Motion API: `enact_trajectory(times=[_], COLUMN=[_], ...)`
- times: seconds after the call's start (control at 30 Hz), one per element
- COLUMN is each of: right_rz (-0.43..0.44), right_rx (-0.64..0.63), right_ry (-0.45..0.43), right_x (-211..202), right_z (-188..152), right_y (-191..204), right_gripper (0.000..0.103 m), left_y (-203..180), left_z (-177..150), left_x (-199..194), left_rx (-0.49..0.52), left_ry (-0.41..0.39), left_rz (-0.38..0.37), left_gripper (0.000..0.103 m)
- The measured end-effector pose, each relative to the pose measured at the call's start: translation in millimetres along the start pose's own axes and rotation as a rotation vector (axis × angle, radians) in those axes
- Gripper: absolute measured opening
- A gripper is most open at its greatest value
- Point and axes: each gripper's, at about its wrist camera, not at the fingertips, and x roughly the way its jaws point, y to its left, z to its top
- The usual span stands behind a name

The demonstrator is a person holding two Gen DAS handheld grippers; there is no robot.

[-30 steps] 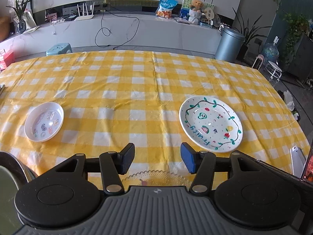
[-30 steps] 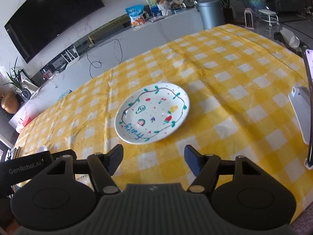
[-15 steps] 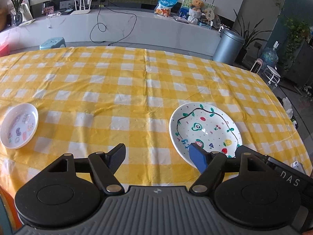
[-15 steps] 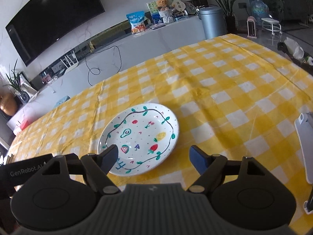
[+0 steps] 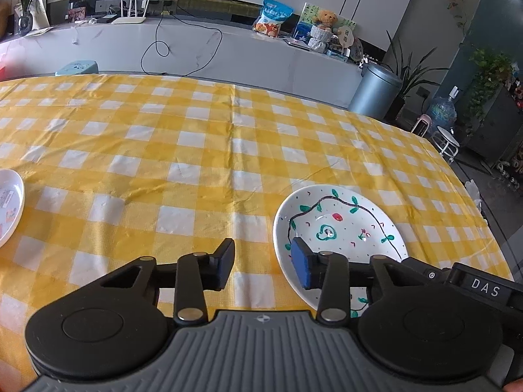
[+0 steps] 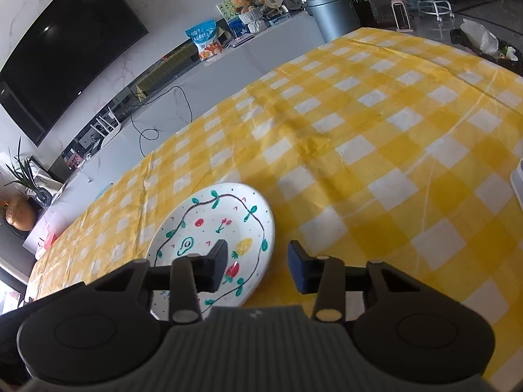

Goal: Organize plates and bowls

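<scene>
A white plate (image 5: 343,225) painted with fruit and a green vine lies on the yellow checked tablecloth (image 5: 196,150). My left gripper (image 5: 263,266) hangs low at its left rim. The blue right pad (image 5: 300,268) is over the plate and the other pad is over the cloth. Its jaws are closing, with the rim in the gap. In the right wrist view the same plate (image 6: 212,225) has my right gripper (image 6: 258,269) at its right rim. The left finger (image 6: 219,266) is over the plate. These jaws are closing too. A small white sticker plate (image 5: 6,209) sits at the far left.
The other gripper's black body marked DAS (image 5: 483,290) crosses the lower right of the left wrist view. A white flat object (image 6: 518,183) lies at the table's right edge. Beyond the far edge stand a marble counter (image 5: 228,52) and a grey bin (image 5: 376,94).
Both grippers have come forward and down to opposite sides of the painted plate. Their jaws widened, then narrowed. The small plate slid to the left edge of the left wrist view.
</scene>
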Motion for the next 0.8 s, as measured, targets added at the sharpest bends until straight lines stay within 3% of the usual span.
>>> enact_trajectory(times=[0.13, 0.43, 0.63, 0.8], right_rz=[-0.008, 0.011, 0.001, -0.004], right_rx=[0.012, 0.016, 0.023, 0.032], right_ry=[-0.005, -0.011, -0.018, -0.015], right_x=[7.0, 17.5, 20.4, 19.8], right_z=[1.0, 3.9, 5.6, 6.0], right_y=[-1.1, -4.1, -8.0, -7.4], right_gripper=[0.025, 0.021, 0.008, 0.008], left_y=[-1.1, 0.1, -2.8, -4.5], left_z=[0.3, 0.5, 4.5, 5.1], left_x=[7.6, 25.2, 29.9, 27.6], left_rx=[0.027, 0.022, 0.016, 0.012], left_ry=[-0.010, 0.002, 0.024, 0.027], left_rz=[-0.013, -0.041, -0.089, -0.082], left_gripper=[0.037, 0.035, 0.017, 0.016])
